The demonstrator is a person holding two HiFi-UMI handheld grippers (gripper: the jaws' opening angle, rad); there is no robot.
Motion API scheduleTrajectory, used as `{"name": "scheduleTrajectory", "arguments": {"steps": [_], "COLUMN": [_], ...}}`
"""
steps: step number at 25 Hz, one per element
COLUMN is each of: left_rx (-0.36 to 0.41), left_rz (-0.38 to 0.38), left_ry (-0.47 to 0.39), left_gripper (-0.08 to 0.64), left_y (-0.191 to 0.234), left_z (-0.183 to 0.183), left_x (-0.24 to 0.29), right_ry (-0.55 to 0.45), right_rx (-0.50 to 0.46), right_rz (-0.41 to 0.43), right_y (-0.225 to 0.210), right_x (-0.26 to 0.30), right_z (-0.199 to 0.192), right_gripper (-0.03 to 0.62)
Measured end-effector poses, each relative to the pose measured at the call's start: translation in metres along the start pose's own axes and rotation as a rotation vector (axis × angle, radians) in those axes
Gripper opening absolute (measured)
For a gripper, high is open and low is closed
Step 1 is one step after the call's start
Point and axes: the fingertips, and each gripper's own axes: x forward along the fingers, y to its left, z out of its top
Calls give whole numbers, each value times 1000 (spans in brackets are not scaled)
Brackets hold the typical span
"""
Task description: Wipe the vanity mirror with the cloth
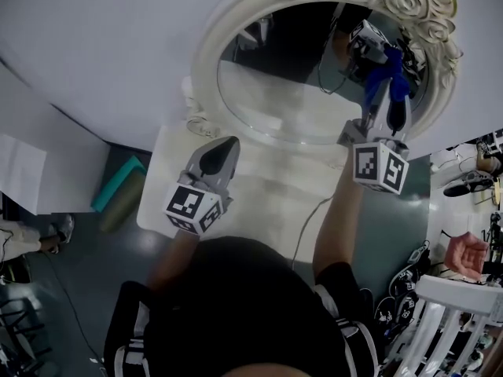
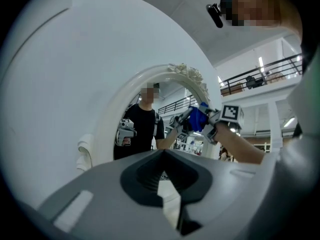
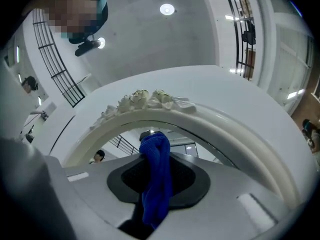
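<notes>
White worktop [image 1: 259, 199] stood against a plain white wall [image 1: 102, 45], with grey floor [image 1: 86, 265] below its edge. An oval vanity mirror [image 1: 275, 93] rested on the worktop and leaned back to the wall. Its cream frame [image 1: 211, 49] carried moulded roses along the top. A thin cable [image 1: 310, 218] lay across the worktop towards the person.

Right claw [image 1: 383, 104] was raised to the right half of the glass, clamped on a blue cloth [image 1: 385, 73]. The right gripper view showed the cloth [image 3: 156, 184] bunched between the pads and hanging down out of them, its upper end towards the glass just below the rose moulding. Whether the cloth actually touched the glass could not be confirmed. The glass reflected both cloth and claw.

Left claw [image 1: 226, 144] was held low over the worktop, just in front of the mirror's lower left rim and well apart from the cloth. Its jaws were drawn together – nothing between them in the left gripper view. Each gripper's marker cube faced the person – left [image 1: 192, 206], right [image 1: 380, 166].
</notes>
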Motion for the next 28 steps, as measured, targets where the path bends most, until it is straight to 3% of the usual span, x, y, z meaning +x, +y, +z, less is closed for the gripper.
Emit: {"name": "scheduleTrajectory", "arguments": {"steps": [4,12,18,25,28], "left_rx": [-6,-14,-18,-18,-17], "left_rz": [5,24,41,53,66], "left_ry": [8,14,30,36,43], "left_gripper": [9,9,9,9,9], "left_y": [4,10,19,21,26], "left_z": [-3,-7,-12,-15,-18], "left_x": [-3,-5,-6,-6,-8], "right_ry": [17,81,96,137,107], "right_rx": [-81,-339,-303,-258,-286], "right_rz": [66,202,235,323,351], "right_y": [26,106,124,150,159], "right_x": [17,55,56,33,22], "right_z": [18,39,32,-18,-39], "right_gripper": [77,77,76,74,74]}}
